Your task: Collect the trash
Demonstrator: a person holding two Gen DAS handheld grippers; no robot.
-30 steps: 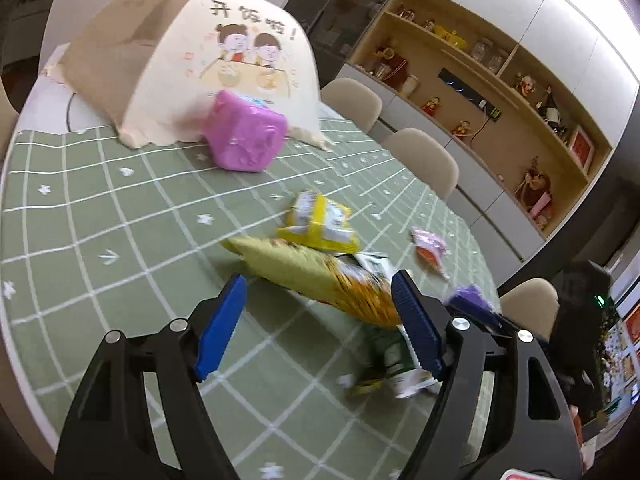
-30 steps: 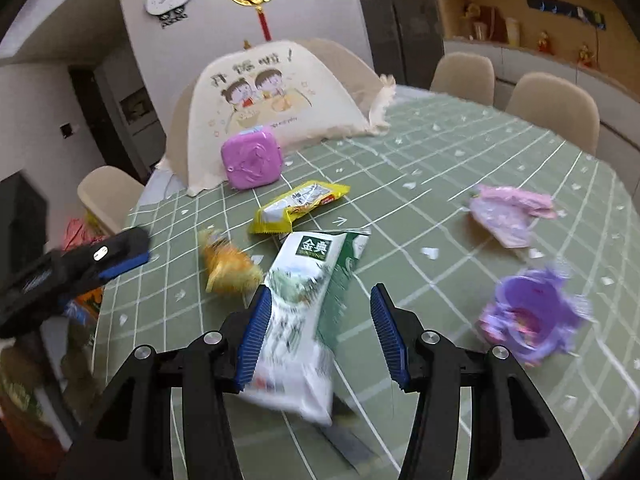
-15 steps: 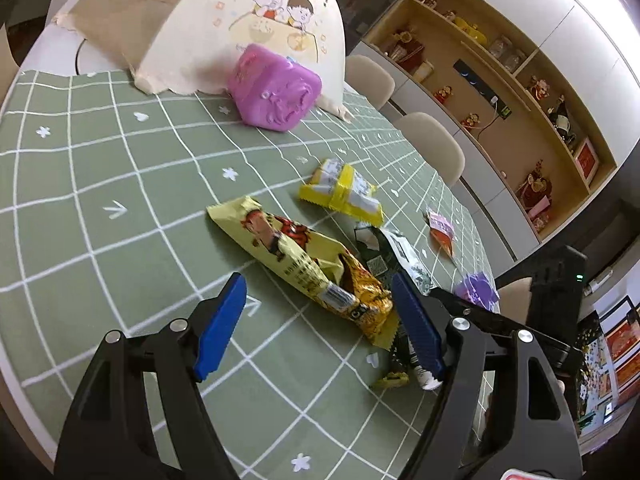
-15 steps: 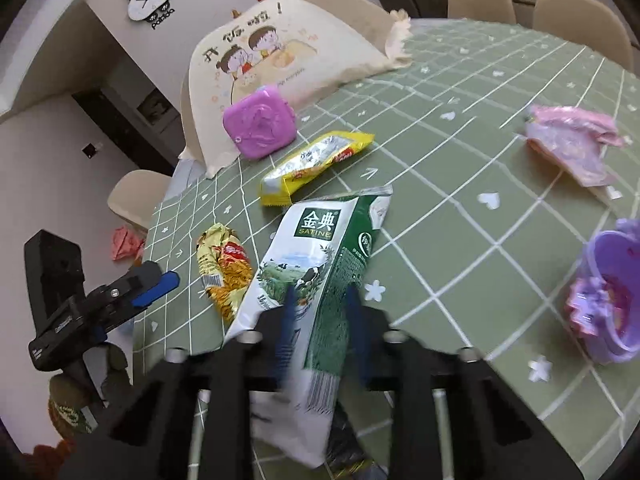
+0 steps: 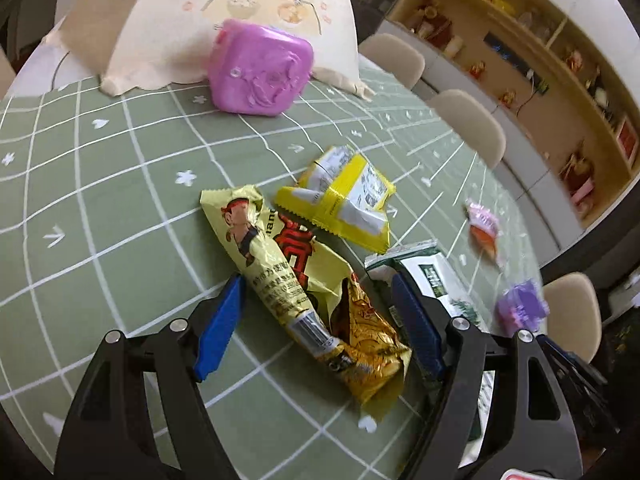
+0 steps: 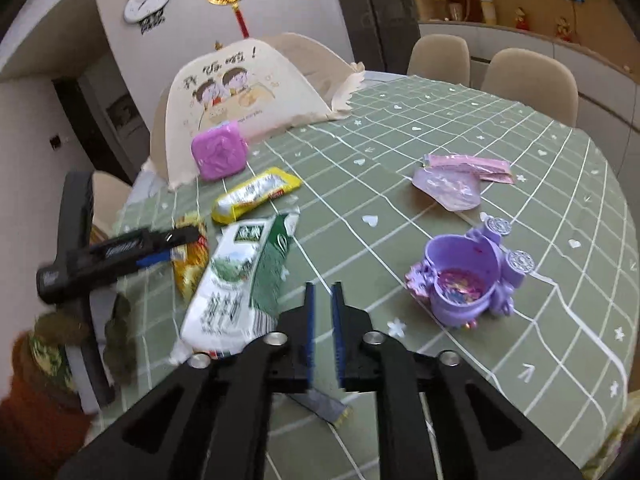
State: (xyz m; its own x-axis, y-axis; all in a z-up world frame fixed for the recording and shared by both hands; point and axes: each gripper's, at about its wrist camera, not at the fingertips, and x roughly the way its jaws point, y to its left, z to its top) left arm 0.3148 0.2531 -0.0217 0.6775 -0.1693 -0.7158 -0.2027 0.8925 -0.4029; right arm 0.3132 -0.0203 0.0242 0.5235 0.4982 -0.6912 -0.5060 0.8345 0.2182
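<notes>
Fingers spread on the left gripper (image 5: pixel 318 322), straddling the yellow snack wrapper (image 5: pixel 308 280); right gripper (image 6: pixel 322 316) has just been opening, narrow gap empty, green-and-white milk pouch (image 6: pixel 240 280) beside it.

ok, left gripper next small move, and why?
Probably close the left gripper on the yellow snack bag. Its jaws stand open with a blue pad on each side of the bag, which lies flat on the tablecloth and the pads don't look to be pressing yet. The green-white pouch sits just outside the right-hand pad, so the closing jaw shouldn't catch it.
</notes>
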